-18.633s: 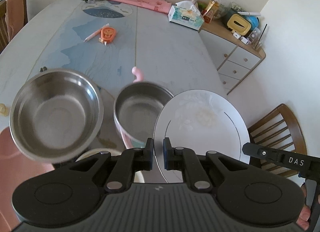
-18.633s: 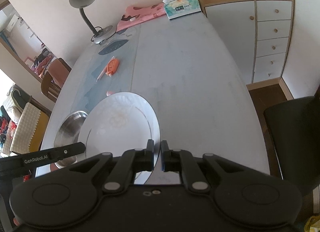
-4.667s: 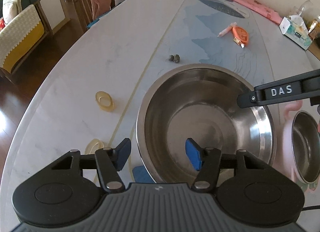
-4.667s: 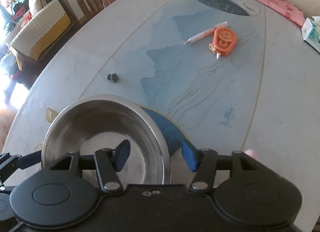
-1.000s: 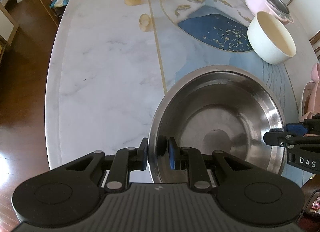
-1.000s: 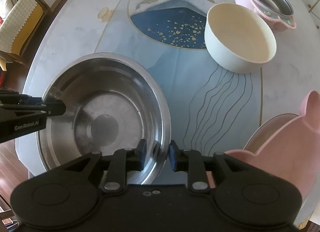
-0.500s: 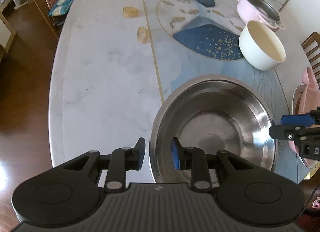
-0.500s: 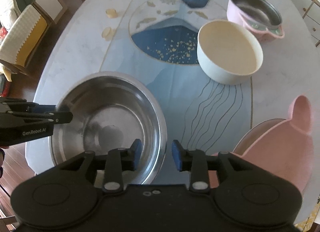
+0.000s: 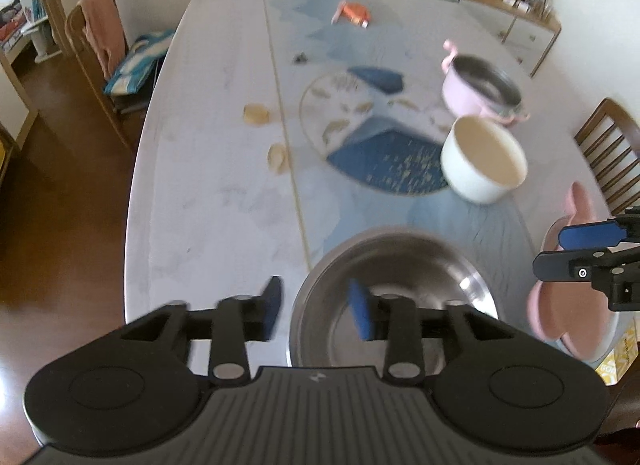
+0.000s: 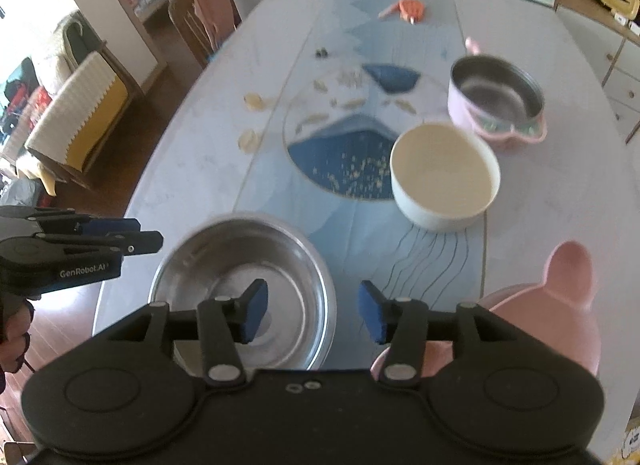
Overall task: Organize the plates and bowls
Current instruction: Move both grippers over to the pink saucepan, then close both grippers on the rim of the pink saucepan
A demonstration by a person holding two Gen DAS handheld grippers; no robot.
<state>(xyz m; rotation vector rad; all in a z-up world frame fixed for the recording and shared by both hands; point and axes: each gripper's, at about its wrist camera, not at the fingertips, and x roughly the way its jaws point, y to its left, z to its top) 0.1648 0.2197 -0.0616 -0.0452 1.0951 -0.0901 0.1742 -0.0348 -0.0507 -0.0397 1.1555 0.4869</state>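
My left tongs (image 9: 314, 311) are opening and hold nothing; the near left rim of the steel bowl (image 9: 420, 261) is seen between the two blue pads, but the pads do not press on it. My right tongs (image 10: 312, 315) are opening too, and they are free as well: the right rim of the same bowl (image 10: 224, 249) shows between their pads, without contact. The bowl sits upright on the table (image 9: 208, 201), close to the near edge, and it is empty. Beyond it, on the blue pattern, stands the cream bowl (image 10: 446, 177), and just behind that one the pink pot (image 10: 496, 103) with a steel inside. To the right of the steel bowl, near the table edge, lies a pink dish (image 10: 560, 297) with a round ear; it seems to rest on a white plate, but I cannot tell this for sure. The pictures are a little blurred.
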